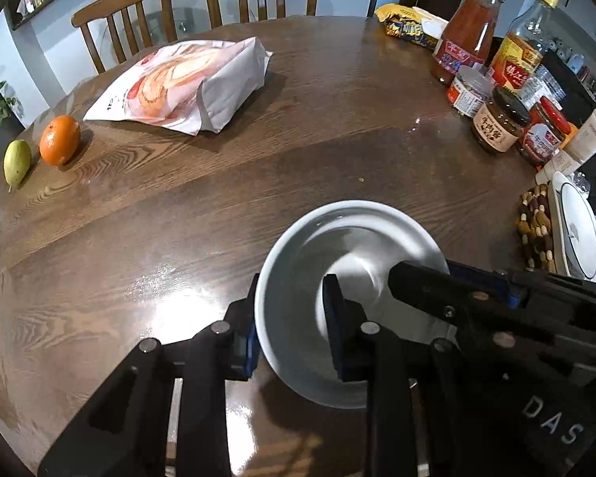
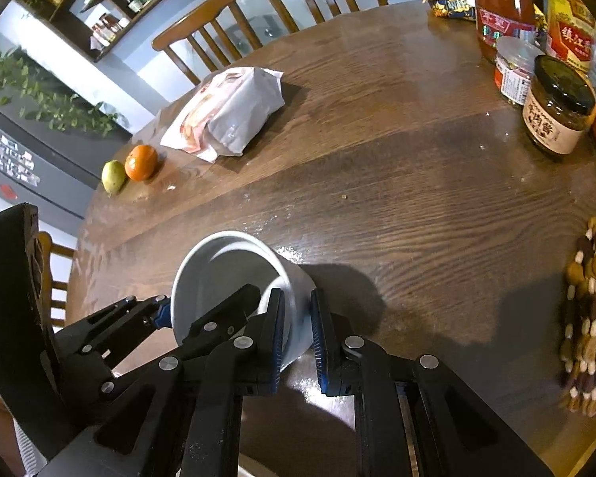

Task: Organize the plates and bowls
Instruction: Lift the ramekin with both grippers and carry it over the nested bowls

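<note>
Both grippers pinch the same white bowl (image 1: 349,298), carried just above the wooden table (image 1: 298,151). The left gripper (image 1: 294,330) clamps the bowl's left wall, one finger inside, one outside; the right gripper (image 2: 298,342) clamps the opposite wall the same way (its arm crosses the left view). The bowl tilts, mouth facing away from the person. Farther right, a white plate (image 1: 580,230) sits on a beaded trivet (image 1: 534,230) at the table edge, probably the stacking spot, nearer the right hand.
</note>
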A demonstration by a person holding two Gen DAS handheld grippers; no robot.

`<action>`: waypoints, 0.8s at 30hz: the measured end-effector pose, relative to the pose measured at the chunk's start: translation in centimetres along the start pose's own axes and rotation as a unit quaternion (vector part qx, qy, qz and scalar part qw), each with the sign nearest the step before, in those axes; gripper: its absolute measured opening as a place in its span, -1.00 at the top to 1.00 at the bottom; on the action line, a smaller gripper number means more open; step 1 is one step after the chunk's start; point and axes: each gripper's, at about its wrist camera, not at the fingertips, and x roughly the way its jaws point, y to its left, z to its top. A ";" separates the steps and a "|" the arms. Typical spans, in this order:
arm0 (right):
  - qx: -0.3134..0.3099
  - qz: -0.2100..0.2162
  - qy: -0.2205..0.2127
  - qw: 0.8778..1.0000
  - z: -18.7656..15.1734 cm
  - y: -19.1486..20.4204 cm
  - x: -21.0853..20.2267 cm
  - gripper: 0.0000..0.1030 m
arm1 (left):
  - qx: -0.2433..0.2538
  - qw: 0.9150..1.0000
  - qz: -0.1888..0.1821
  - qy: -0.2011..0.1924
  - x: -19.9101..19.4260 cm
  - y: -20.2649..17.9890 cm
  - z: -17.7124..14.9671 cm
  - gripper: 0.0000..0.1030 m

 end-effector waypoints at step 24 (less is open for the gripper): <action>-0.026 0.006 -0.072 0.997 -3.8 3.6 -7.1 0.70 | 0.026 0.996 0.021 -0.088 -8.0 -0.8 -3.3 0.51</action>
